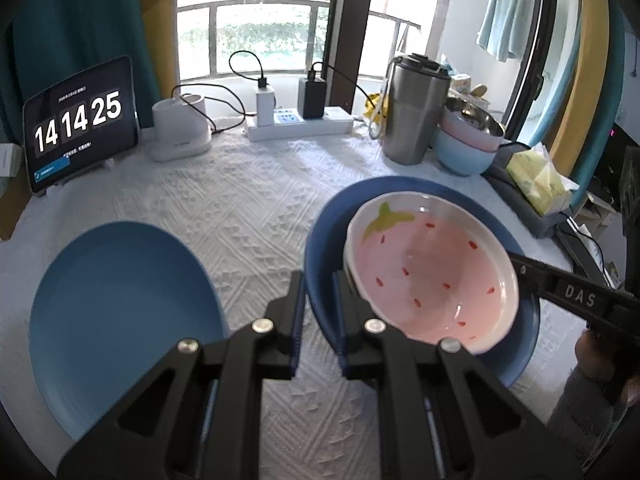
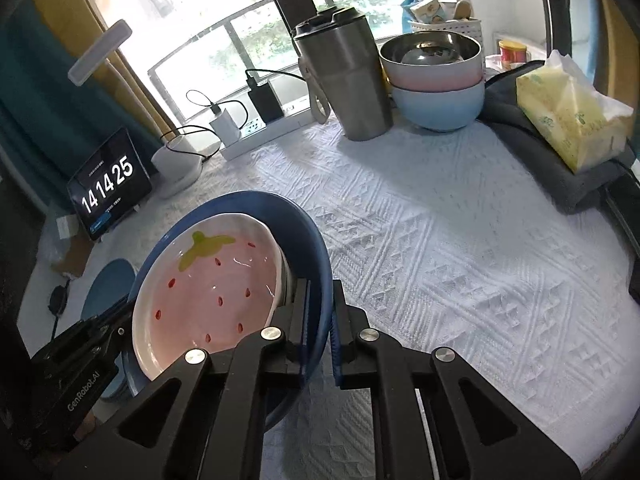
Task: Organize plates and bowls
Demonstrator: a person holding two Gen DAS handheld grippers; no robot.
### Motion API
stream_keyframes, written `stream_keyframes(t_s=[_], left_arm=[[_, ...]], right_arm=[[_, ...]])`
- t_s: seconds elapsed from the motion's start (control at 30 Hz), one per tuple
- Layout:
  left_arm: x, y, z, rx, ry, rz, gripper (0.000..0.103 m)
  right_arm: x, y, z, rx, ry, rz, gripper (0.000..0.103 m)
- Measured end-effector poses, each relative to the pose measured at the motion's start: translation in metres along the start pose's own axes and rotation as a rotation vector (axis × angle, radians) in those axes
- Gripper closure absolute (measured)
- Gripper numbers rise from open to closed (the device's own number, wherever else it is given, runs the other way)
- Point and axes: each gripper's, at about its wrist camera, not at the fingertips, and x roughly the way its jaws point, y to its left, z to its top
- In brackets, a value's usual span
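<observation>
The left claw (image 1: 318, 304) points forward and downward, its two black fingers closed on the near-left rim of the dark blue plate (image 1: 320, 280), one finger outside the rim and one inside. The right claw (image 2: 320, 312) points down at a similar slant and is clamped on the same plate's opposite rim, again with a finger on each side. In the left wrist view, the right claw reaches in from the right edge, with part of the person's hand (image 1: 592, 356) behind it.
</observation>
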Motion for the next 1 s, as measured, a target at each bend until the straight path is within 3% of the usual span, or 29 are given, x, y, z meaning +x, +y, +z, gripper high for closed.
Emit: stream_keyframes(t_s=[1.0], left_arm=[[-0.004,-0.006,-0.003,0.027,0.006,-0.046,0.091]], right_arm=[[-0.014,-0.001,-0.003,0.028,-0.002,-0.05,0.093]])
